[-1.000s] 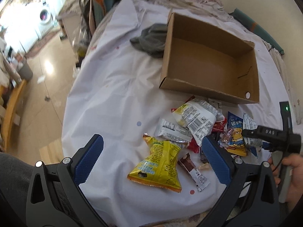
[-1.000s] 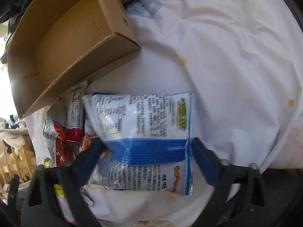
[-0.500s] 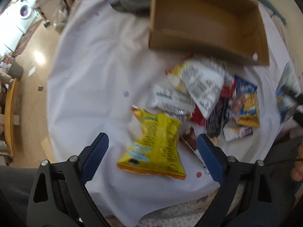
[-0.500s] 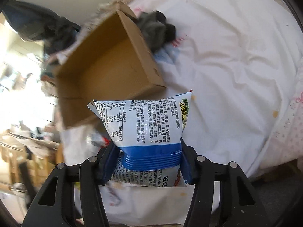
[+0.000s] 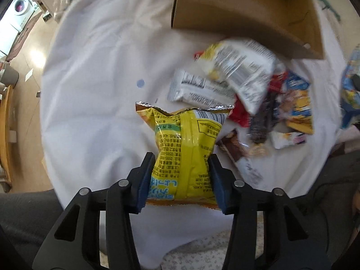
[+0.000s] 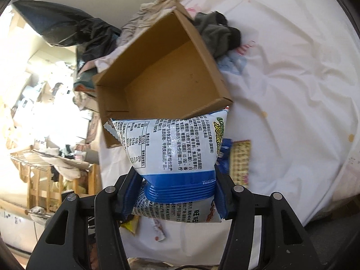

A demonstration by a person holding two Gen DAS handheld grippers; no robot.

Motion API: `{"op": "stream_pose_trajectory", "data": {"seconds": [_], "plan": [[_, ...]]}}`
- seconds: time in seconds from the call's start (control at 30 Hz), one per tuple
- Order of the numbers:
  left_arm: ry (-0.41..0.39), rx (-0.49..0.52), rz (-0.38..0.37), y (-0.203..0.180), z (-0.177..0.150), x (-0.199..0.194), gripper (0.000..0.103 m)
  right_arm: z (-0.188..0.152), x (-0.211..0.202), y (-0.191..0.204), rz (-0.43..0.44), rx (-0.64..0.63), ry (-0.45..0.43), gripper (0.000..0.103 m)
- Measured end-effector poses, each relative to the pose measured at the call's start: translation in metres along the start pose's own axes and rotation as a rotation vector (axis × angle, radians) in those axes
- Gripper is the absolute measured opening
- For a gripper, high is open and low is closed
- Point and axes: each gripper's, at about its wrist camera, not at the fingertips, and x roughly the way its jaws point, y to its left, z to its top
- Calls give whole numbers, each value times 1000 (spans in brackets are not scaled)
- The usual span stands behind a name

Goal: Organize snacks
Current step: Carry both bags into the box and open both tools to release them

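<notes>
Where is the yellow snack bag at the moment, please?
In the left wrist view, the yellow snack bag sits low and central on the white sheet, left of the snack pile.

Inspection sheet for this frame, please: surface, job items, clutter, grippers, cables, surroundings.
Surface: white sheet, creased, faint spots.
Job's things: cardboard box empty; snack pile loose beside it.
Clutter: grey cloth against the box.
Grippers: left gripper closing on yellow bag, pads at its sides; right gripper holds blue-white bag raised before the box.
Cables: nothing seen.
Surroundings: washing machine, wooden rack, crowded room.
</notes>
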Motion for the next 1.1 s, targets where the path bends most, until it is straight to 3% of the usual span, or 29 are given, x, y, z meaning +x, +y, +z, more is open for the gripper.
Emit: {"op": "stream_pose_trajectory", "data": {"seconds": [0.17,0.27,0.4,0.5,0.87,0.93,1.1], "plan": [[-205,-16,14,-1,3,-57,44,8,-8,17,67,-62,-55,59],[-335,-35,35,0,23,-91,44,18,-11,29,95,-95,-93,59],[-437,-39,39,-1,52,-116,44,37,-5,42,95,-136,-123,59],[-462,-21,29,-6,83,-119,44,51,5,48,69,-164,-128,59],[-493,37,6,-36,144,-95,44,92,49,53,-10,-230,-119,59],[-481,21,-36,-36,152,-87,44,93,56,54,-77,-257,-137,59],[-490,0,-99,-37,161,-75,44,93,65,47,-94,-239,-124,60]]}}
